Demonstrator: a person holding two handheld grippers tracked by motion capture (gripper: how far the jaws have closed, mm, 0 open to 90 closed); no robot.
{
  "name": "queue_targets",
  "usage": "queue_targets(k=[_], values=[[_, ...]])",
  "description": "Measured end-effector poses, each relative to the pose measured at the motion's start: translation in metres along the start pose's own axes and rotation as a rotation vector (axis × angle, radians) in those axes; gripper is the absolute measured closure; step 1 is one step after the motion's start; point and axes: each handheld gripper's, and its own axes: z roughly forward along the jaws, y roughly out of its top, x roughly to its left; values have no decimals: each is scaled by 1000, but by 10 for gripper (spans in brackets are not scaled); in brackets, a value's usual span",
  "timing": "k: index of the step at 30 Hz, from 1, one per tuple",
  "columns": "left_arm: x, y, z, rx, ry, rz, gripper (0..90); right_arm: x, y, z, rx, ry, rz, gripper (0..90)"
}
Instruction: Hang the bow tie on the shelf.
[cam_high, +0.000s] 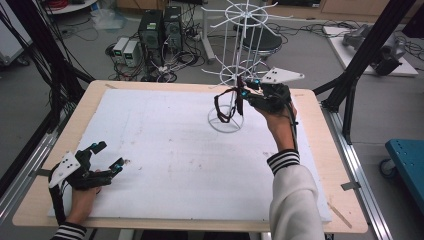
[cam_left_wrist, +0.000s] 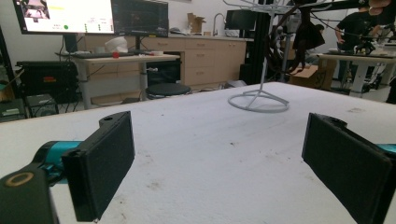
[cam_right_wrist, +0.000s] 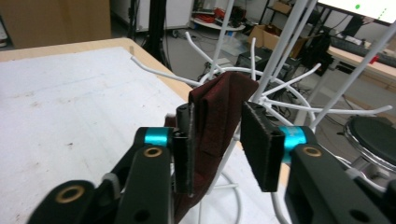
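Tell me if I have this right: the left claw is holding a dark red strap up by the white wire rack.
Not quite. It is the right claw that has the dark red strap between its jaws by the white wire rack, as the right gripper view shows.

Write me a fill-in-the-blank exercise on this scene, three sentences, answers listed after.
1. The dark red band hangs between the jaws of the ____ gripper.
2. The rack with thin wire arms standing on the table is ____ in colour.
3. The left gripper, resting near the table's front corner, has its jaws ____.

Missing words: right; white; open
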Motion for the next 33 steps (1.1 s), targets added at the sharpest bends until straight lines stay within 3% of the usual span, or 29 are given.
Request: queue_targets(k=[1, 2, 3, 4, 5, 7, 9, 17, 23, 28, 33], values=[[0, 0, 0, -1, 0, -1, 98, 0, 0, 0, -1, -7, 5, 561], [0, 0, 0, 0, 0, 0, 98, 2, -1, -1, -13, -44, 22, 316], [0, 0, 0, 0, 0, -1, 98, 2, -1, -1, -13, -44, 22, 316], [0, 0, 0, 0, 0, -1, 98, 3, 0, 0, -36, -62, 25, 76], [0, 0, 0, 0, 0, -1, 98, 4, 0, -1, -48, -69, 20, 38], [0, 0, 0, 1, 1, -1, 98, 5, 0, -2, -68, -75, 16, 6], [0, 0, 0, 0, 1, -1, 98, 5, 1, -5, -101, -51, 36, 5], [0, 0, 0, 1, 1, -2, 98, 3, 1, -13, -122, -23, 71, 6], [0, 0, 0, -4, 2, -10, 98, 4, -6, -27, -160, -12, 66, 6], [1, 0, 0, -1, 0, -4, 98, 13, -24, -48, -218, 2, 62, 6], [-1, 0, 0, -1, 2, 7, 98, 29, -58, -75, -282, 9, 64, 6]])
